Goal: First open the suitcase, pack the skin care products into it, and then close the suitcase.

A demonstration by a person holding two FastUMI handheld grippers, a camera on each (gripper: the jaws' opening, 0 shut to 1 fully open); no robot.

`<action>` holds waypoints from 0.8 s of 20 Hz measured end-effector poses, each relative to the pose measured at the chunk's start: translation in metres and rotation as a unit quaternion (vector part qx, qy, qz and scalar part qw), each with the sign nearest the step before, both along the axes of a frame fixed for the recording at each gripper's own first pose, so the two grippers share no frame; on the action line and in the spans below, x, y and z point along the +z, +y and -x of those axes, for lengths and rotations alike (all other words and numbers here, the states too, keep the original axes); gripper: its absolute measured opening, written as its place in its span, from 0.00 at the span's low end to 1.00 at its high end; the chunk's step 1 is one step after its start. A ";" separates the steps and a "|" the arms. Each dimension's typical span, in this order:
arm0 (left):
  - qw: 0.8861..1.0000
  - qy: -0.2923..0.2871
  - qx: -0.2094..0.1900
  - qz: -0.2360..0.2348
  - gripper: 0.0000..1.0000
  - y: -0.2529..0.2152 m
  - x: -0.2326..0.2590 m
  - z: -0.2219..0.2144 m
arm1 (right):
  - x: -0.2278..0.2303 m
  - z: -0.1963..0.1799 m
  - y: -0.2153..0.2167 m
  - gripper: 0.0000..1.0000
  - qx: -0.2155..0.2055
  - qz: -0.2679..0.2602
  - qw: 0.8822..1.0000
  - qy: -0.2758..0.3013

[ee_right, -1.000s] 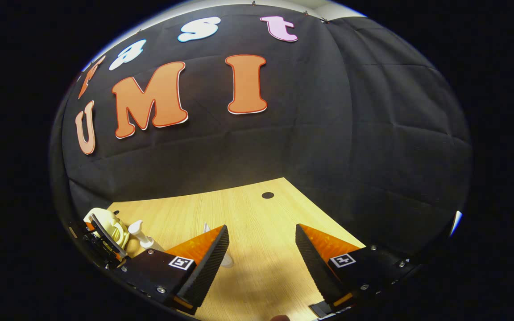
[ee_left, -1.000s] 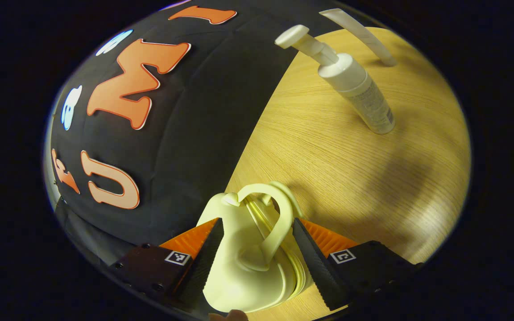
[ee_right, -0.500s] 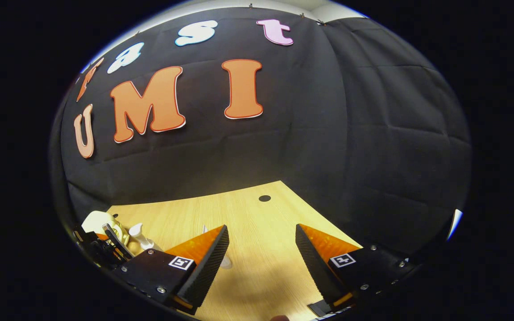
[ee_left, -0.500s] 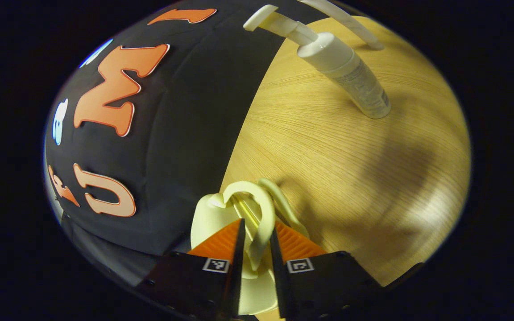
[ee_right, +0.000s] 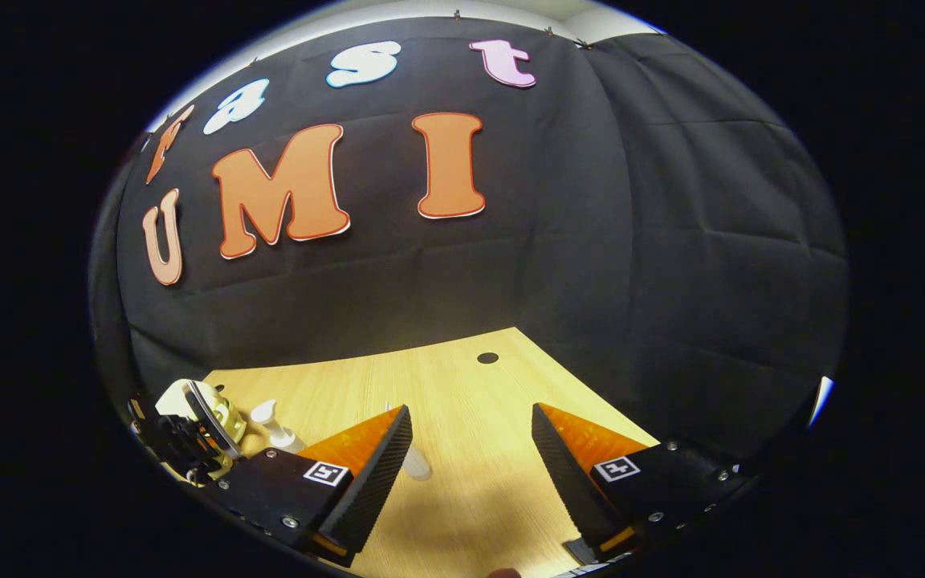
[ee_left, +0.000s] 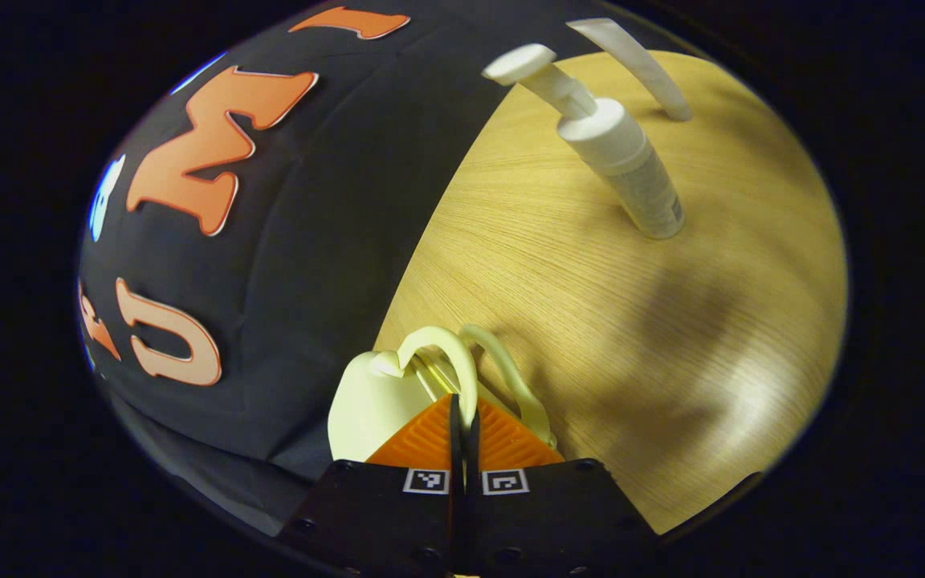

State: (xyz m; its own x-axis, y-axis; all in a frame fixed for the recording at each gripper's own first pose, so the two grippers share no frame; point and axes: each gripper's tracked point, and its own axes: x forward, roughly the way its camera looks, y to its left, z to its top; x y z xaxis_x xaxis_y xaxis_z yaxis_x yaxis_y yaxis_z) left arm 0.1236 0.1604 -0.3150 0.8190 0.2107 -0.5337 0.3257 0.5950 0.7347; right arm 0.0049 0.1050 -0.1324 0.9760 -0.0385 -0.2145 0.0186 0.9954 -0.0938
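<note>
Looking along the left gripper (ee_left: 463, 417) in the left gripper view, we see its two fingers drawn almost together, pinching one loop handle (ee_left: 450, 361) of the small pale-yellow suitcase (ee_left: 366, 397). We take the suitcase as our landmark: it sits at the edge of the wooden table (ee_left: 591, 321) right against the black cloth wall (ee_left: 326, 225), with its second loop handle (ee_left: 511, 377) lying free just beside the pinched one, on the side away from the wall. Well beyond the suitcase, farther along the table, we find a white pump bottle (ee_left: 627, 164) standing on its base, and past that a white tube (ee_left: 639, 64), also apart from the suitcase. In the right gripper view we see the right gripper (ee_right: 470, 449) with its fingers spread wide and nothing between them, hovering above the bare tabletop (ee_right: 462, 377). From there the suitcase (ee_right: 205, 405) appears low at the left with the left gripper (ee_right: 181, 437) clamped on it, the pump bottle (ee_right: 278, 425) just to its right, and the tube (ee_right: 414, 461) partly hidden behind a finger (ee_right: 366, 474) of the right gripper. We cannot tell whether the suitcase zip is open.
</note>
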 end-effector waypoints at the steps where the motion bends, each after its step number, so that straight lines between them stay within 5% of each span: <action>1: 1.000 -0.003 0.004 0.017 0.01 0.001 0.008 0.000 | 0.002 0.001 0.005 0.95 0.004 0.000 1.000 -0.003; 12: 0.980 -0.023 0.014 0.195 0.01 0.048 0.086 -0.005 | 0.051 -0.010 0.113 0.95 0.051 -0.022 0.997 -0.044; 16: 0.961 -0.022 0.014 0.277 0.01 0.084 0.106 0.001 | 0.060 -0.005 0.151 0.95 0.041 -0.032 0.997 -0.058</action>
State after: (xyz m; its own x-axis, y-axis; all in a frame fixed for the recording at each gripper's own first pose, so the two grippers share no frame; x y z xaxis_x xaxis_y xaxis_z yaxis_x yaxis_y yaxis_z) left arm 0.1226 0.2445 -0.2086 0.8419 -0.0733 -0.5346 0.2797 0.9065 0.3163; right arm 0.0101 0.2561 -0.0725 0.9938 0.0522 -0.0986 -0.0555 0.9980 -0.0310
